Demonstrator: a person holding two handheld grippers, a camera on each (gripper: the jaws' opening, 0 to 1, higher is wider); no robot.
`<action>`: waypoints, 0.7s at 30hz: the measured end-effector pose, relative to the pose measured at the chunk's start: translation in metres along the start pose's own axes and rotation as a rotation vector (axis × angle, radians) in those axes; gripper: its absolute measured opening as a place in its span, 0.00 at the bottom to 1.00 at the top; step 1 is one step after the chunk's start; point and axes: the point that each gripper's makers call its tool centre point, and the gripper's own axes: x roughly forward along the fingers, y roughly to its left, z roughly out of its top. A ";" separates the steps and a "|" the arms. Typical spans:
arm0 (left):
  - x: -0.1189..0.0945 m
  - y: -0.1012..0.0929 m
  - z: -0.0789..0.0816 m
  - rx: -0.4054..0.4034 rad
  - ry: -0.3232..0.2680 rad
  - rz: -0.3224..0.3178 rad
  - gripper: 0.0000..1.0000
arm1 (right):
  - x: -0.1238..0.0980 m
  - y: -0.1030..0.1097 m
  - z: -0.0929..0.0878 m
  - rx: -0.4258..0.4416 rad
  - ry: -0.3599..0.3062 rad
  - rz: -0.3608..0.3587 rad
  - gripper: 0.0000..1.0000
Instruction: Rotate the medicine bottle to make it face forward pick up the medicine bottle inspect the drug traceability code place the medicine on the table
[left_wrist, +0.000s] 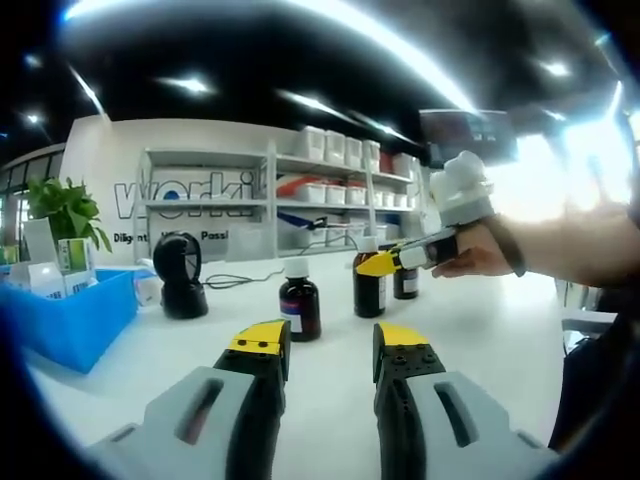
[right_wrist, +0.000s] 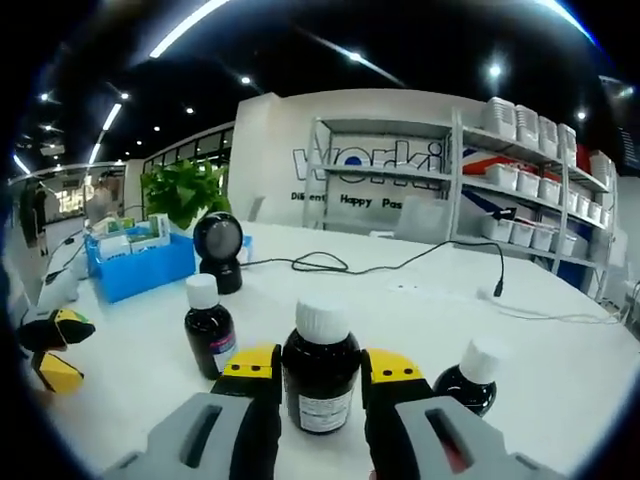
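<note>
**Spotter:** Fingers first. Your right gripper (right_wrist: 312, 385) has its yellow-tipped jaws either side of the middle medicine bottle (right_wrist: 321, 375), white cap up, label toward the camera. Pads sit right at the glass; whether they're pressing or just alongside, I can't tell. In the left gripper view the right gripper (left_wrist: 378, 264) reaches in at that bottle (left_wrist: 369, 285), which looks to be standing on the white table (left_wrist: 480, 330).

**Operator:** And my left?

**Spotter:** Your left gripper (left_wrist: 330, 345) is parted, nothing between the jaws, hanging over bare table. Ahead of its left finger stands another brown bottle (left_wrist: 299, 303). In the right gripper view the same bottle (right_wrist: 209, 333) is left of your left finger, and a third bottle (right_wrist: 468, 382) sits just right of your right finger.

**Operator:** Which step am I on?

**Spotter:** My read: the rotate-to-face-forward step, or the start of the pick-up. Next move calls for a firm, even squeeze, then a straight lift, keeping clear of both neighbours. Beyond the fingers: blue bin (right_wrist: 140, 265), black scanner (right_wrist: 218, 247), loose cable (right_wrist: 400, 268).
</note>
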 end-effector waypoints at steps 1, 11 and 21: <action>0.000 0.000 0.000 0.000 0.000 0.000 0.25 | -0.001 0.000 0.003 -0.014 -0.023 0.014 0.32; 0.001 -0.001 -0.001 0.002 0.003 -0.006 0.25 | -0.008 -0.007 0.027 -0.037 -0.039 0.243 0.39; 0.002 0.000 0.000 -0.003 -0.002 -0.008 0.25 | -0.008 0.008 0.022 -0.163 0.053 0.399 0.41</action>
